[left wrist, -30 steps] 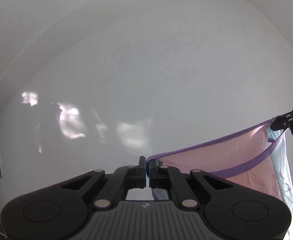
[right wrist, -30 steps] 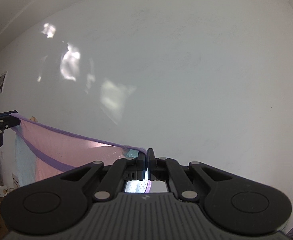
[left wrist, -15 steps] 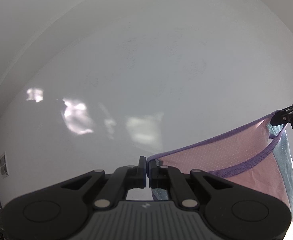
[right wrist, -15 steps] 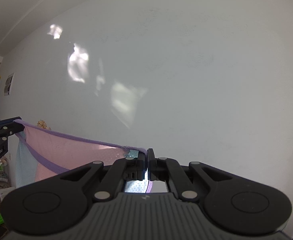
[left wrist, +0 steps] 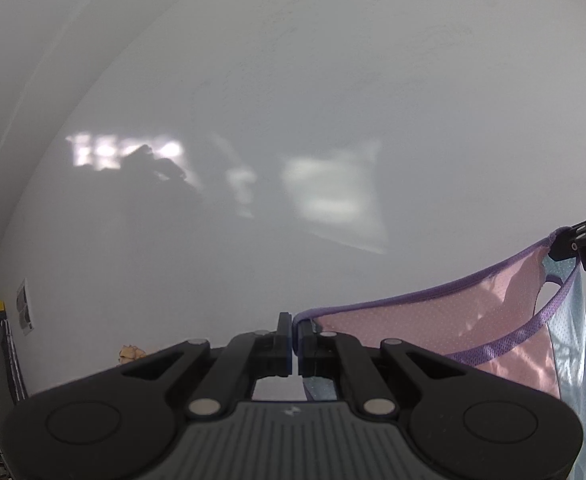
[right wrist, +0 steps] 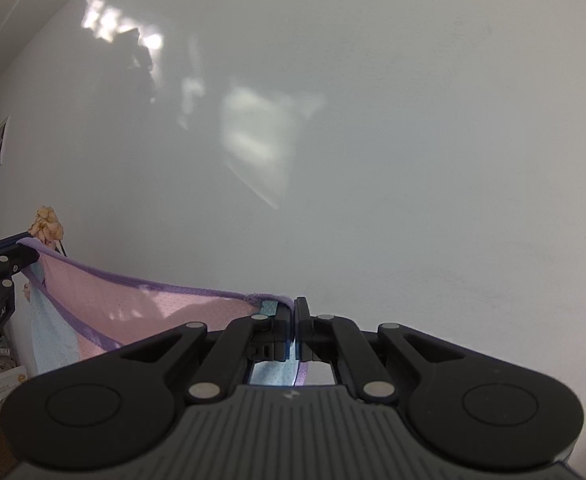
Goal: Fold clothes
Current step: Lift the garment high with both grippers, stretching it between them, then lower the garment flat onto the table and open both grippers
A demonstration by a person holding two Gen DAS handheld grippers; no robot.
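Pink garment (left wrist: 433, 332) hangs stretched level between left claw (left wrist: 295, 334) and right claw (right wrist: 295, 320).

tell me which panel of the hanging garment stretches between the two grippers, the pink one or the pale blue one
The pink panel with the purple trim spans between the left gripper and the right gripper. The pale blue panel hangs down behind it.

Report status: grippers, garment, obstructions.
Left gripper shut on garment corner. Right gripper shut on opposite corner. Pink-and-blue garment hangs stretched between them, facing white wall. Nothing in the way.
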